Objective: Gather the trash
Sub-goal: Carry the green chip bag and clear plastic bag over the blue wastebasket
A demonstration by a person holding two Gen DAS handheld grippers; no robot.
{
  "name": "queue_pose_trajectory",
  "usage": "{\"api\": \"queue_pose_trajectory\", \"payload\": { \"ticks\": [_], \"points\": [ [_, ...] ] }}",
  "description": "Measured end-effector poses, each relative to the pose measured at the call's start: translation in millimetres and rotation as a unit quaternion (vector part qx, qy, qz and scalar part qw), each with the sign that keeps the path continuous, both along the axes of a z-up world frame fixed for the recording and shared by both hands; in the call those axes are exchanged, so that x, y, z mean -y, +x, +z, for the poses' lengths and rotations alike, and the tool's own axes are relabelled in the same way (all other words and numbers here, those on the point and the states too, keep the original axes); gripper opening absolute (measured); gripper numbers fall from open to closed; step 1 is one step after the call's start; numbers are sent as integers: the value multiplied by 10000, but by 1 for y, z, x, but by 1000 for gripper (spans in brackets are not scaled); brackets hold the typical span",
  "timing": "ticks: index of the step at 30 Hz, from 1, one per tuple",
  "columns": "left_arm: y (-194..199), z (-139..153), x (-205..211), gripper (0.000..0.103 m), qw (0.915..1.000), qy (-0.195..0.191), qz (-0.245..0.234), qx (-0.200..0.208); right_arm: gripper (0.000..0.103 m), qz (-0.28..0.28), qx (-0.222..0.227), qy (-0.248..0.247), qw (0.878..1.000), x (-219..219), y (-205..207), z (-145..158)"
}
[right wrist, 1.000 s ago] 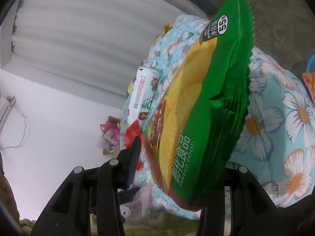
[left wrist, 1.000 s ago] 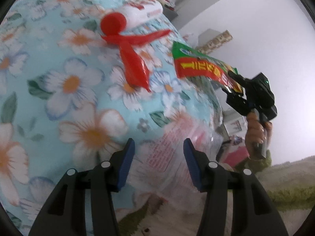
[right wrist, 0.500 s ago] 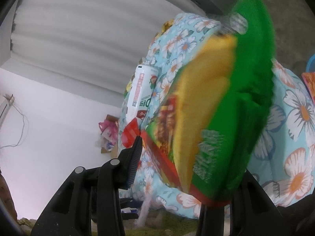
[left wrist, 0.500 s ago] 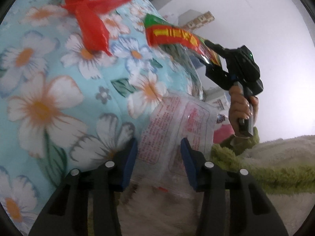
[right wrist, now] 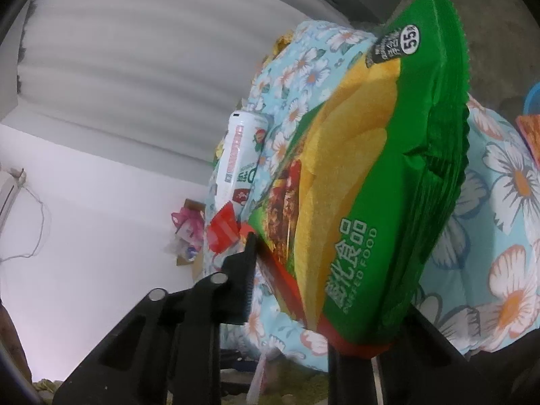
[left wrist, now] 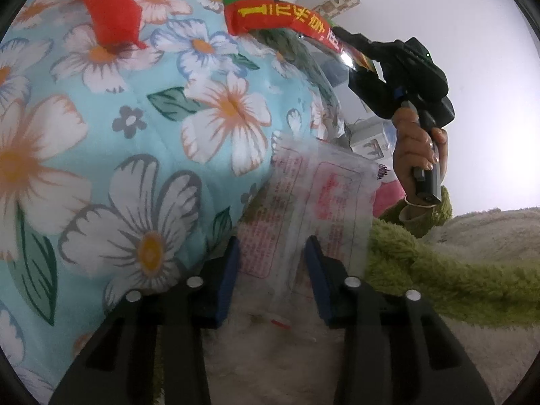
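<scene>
Left wrist view: my left gripper [left wrist: 271, 280] is closing around a clear wrapper [left wrist: 314, 209] hanging off the floral cover [left wrist: 141, 128]; pads not yet pressing. Right gripper [right wrist: 324, 290] is closing on the green chip bag [right wrist: 364, 175], whose bulk hides its right finger.

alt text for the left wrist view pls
The left gripper is closing its jaws around a clear printed wrapper lying at the edge of a floral quilt. Beyond it, the right gripper grips a green and red snack bag.
</scene>
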State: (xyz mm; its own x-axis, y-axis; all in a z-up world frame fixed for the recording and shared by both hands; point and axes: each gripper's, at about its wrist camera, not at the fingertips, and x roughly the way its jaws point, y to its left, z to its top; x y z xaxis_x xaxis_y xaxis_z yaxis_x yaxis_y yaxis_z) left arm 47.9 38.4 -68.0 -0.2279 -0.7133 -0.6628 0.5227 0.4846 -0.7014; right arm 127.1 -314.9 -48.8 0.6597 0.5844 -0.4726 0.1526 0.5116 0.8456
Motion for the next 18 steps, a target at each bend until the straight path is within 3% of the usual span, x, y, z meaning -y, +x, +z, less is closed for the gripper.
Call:
{"api": "queue_pose_trajectory", "payload": {
  "ticks": [7, 18],
  "points": [
    [-2, 15, -4, 18, 9994, -153, -2, 299, 5, -42, 285, -59, 9996, 4, -9, 12],
    [5, 37, -16, 13, 9957, -338, 298, 805, 0, -66, 760, -144, 9970, 12, -22, 35]
  ]
}}
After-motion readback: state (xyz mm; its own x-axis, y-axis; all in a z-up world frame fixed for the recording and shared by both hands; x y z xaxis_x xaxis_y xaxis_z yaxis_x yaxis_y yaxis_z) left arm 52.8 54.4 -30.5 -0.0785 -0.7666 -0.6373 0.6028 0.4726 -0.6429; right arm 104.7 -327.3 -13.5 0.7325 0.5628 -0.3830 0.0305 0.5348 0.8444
